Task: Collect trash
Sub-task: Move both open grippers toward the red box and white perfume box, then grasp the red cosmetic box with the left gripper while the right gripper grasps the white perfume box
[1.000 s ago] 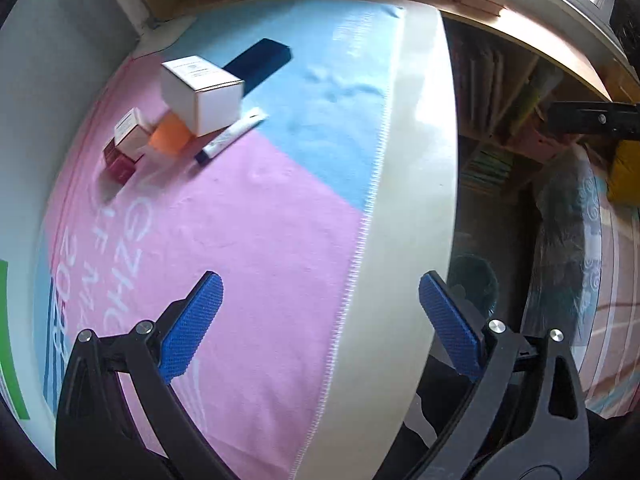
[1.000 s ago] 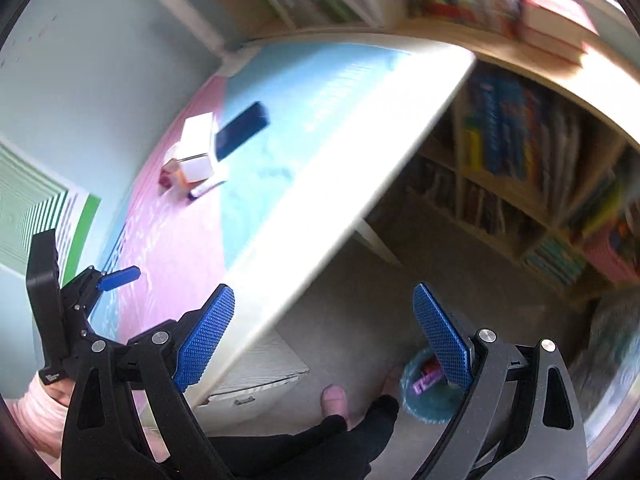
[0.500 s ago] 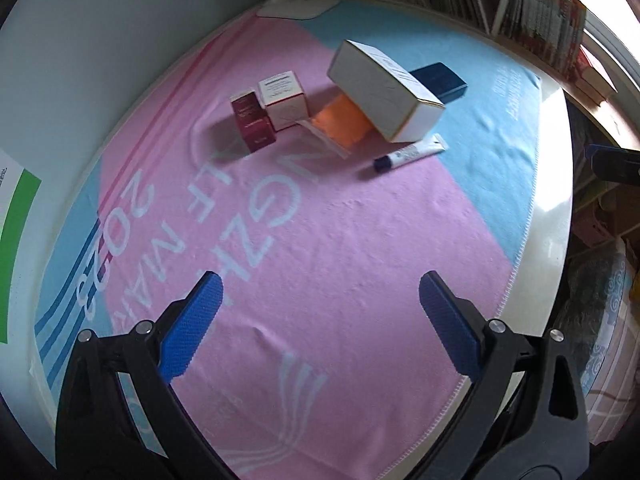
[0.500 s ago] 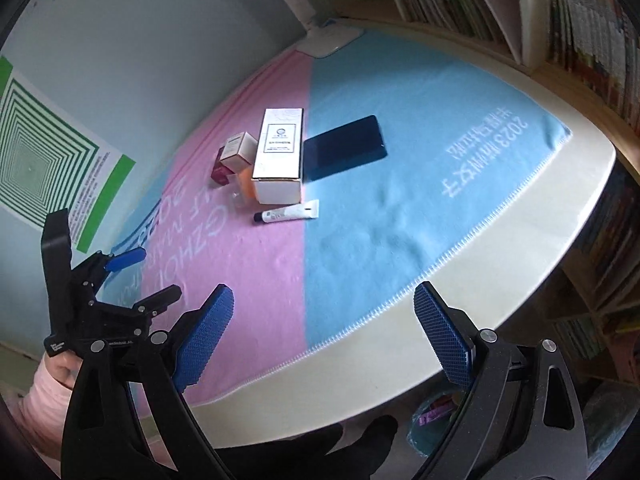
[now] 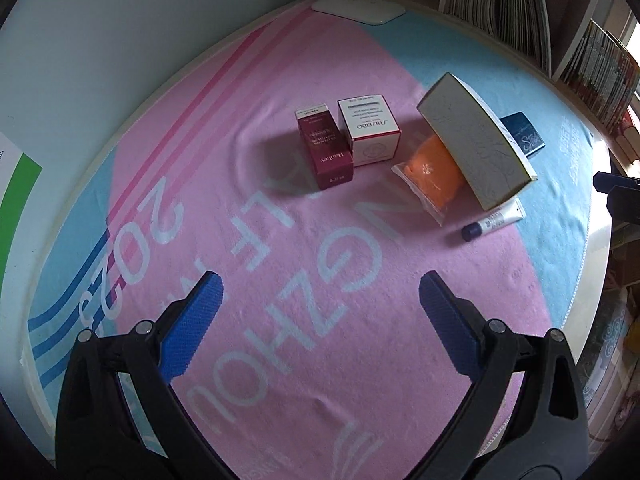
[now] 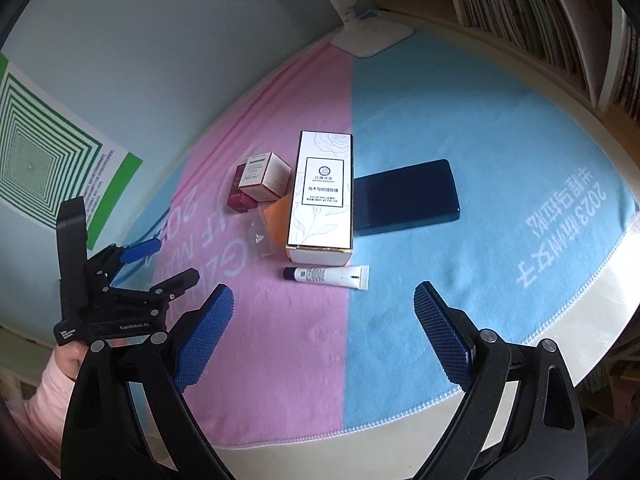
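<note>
Here's the trash, bunched mid-table on my pink-and-blue cloth (image 5: 304,240). A tall white box (image 6: 322,196) lies on its side, printed with a faint rose and a black-framed label; it straddles the seam where pink meets blue. Tucked against its left side is an orange pouch (image 5: 434,174) in clear wrap, partly under the box. Left of that sit two small cartons touching each other: a white one (image 5: 370,136) with a red-edged front, and a maroon one (image 5: 325,148). A white tube (image 6: 326,276) with a dark cap lies just in front of the white box, cap toward the pink. On the blue half, a flat navy box (image 6: 404,198) rests against the tall box's right side.

My left tongs (image 5: 320,306) hover over the pink half, blue pads spread wide, gripping nothing. My right tongs (image 6: 324,318) are spread just as wide, also empty, aimed at the tube and tall box.

Compared with half a second back, both views are closer and steadier: in the left camera the pile has slid toward centre and grown, and in the right camera the floor and my foot have dropped out of sight, leaving table only. The items themselves haven't shifted.
</note>
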The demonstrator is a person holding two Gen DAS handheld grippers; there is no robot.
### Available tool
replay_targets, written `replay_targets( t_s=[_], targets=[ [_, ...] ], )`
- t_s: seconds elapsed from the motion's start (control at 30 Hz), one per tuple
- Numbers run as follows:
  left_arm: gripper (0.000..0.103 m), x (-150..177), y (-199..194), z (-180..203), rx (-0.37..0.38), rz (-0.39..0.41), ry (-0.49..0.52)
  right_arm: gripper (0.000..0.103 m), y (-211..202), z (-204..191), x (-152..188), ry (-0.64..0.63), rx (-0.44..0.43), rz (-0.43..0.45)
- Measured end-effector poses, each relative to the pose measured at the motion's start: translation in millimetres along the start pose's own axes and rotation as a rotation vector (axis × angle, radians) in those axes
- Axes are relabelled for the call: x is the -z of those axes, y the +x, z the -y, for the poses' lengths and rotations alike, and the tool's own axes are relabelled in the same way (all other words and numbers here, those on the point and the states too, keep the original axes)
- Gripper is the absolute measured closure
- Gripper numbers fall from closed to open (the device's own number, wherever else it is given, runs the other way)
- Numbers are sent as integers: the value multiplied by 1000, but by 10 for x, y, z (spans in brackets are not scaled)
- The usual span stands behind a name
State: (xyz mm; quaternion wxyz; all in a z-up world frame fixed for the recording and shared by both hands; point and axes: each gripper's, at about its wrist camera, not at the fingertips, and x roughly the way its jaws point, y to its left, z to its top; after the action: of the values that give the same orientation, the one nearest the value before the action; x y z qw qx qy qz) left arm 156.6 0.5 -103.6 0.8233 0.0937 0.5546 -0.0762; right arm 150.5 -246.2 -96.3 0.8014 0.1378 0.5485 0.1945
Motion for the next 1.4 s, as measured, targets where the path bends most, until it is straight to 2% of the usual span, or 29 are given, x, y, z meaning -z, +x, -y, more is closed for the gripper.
replay_targets(
  t_s=[0.47, 0.9, 1.4],
  targets=[
    [7, -314, 360, -123, 23, -19, -7, 12, 421, -74, -310, -13, -1, -56],
    [7, -588, 621, -100, 41, -31, -2, 12, 584, -61, -456, -8, 12, -73],
    [16, -702, 850, -183, 65, -50, -38, 12, 740, -76, -501, -31, 33, -80]
  ],
)
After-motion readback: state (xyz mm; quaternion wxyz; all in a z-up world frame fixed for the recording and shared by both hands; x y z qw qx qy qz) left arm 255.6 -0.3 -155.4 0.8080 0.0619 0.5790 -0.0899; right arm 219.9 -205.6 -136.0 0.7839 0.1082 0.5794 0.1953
